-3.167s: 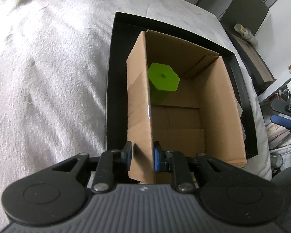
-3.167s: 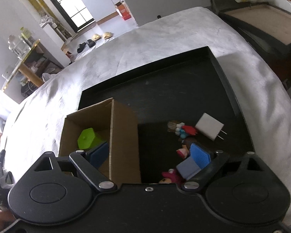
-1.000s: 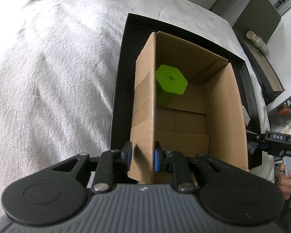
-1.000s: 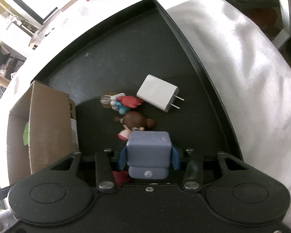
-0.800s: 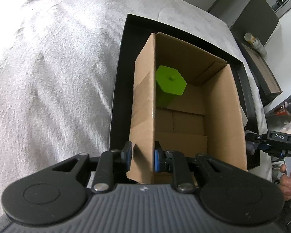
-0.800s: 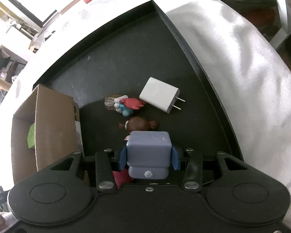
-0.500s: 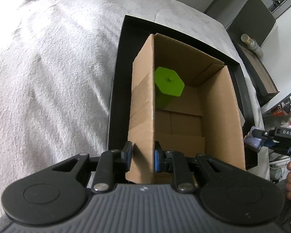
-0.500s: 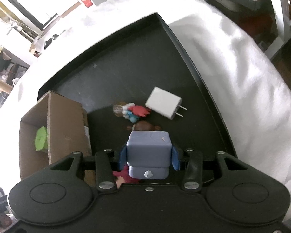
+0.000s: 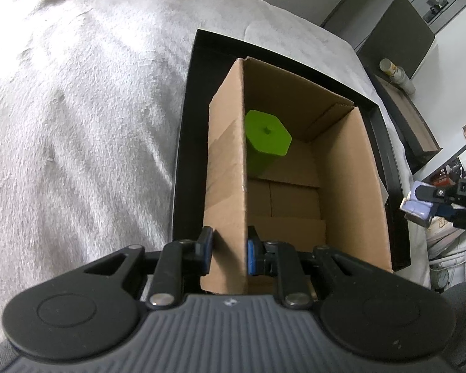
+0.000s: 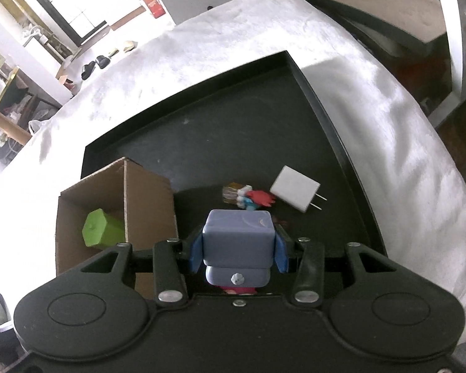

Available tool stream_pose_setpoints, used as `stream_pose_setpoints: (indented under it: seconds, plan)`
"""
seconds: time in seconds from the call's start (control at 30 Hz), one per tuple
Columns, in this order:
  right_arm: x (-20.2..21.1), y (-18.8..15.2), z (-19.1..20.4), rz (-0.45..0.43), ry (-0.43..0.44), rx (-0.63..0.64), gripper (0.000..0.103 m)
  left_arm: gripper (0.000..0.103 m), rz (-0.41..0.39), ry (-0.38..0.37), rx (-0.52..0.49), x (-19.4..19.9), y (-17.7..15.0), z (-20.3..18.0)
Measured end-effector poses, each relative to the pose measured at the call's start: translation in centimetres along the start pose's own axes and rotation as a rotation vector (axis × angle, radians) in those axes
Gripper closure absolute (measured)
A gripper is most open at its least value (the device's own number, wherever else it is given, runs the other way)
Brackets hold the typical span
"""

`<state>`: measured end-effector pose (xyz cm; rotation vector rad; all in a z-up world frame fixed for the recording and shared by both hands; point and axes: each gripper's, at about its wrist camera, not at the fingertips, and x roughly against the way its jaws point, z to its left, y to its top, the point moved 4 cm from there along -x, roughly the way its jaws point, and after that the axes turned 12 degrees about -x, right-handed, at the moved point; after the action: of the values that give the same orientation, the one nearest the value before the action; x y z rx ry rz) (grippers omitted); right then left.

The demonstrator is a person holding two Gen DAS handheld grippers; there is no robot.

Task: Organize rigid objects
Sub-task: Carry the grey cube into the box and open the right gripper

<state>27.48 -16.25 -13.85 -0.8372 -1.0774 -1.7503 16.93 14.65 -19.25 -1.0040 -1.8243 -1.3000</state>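
An open cardboard box (image 9: pixel 351 183) (image 10: pixel 149 192) stands on a black tray (image 9: pixel 186 143) (image 10: pixel 220 130). A green hexagonal block (image 9: pixel 265 140) (image 10: pixel 99 228) stands inside it. My left gripper (image 9: pixel 227 253) is shut on the box's near-left wall. My right gripper (image 10: pixel 237 248) is shut on a lavender cube toy (image 10: pixel 237 234) and holds it above the tray, right of the box. It also shows at the right edge of the left wrist view (image 9: pixel 417 206).
On the tray lie a white wall charger (image 10: pixel 295 192), a small red and blue figurine (image 10: pixel 248 199) and a pink toy (image 10: pixel 237 289) partly hidden under the cube. The tray sits on a white fuzzy cloth (image 9: pixel 77 124). Dark furniture (image 10: pixel 397 9) stands beyond the cloth.
My right gripper closed on the lavender cube, lifted it off the tray and has drawn back and up toward the box. My left gripper has kept its hold on the box wall.
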Motion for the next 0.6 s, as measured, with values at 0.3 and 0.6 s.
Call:
stream_pose_setpoints:
  seconds: [0.3,0.6]
  plan:
    - [0.4,0.2,3.1,-0.026,0.000,0.042,0.059,0.083,-0.025,-0.009,0.006,0.4,-0.1,0.4]
    - [0.2,-0.4,6.8,-0.033,0.017,0.106,0.059,0.083,-0.035,-0.008,-0.001,0.6,-0.2,0.3]
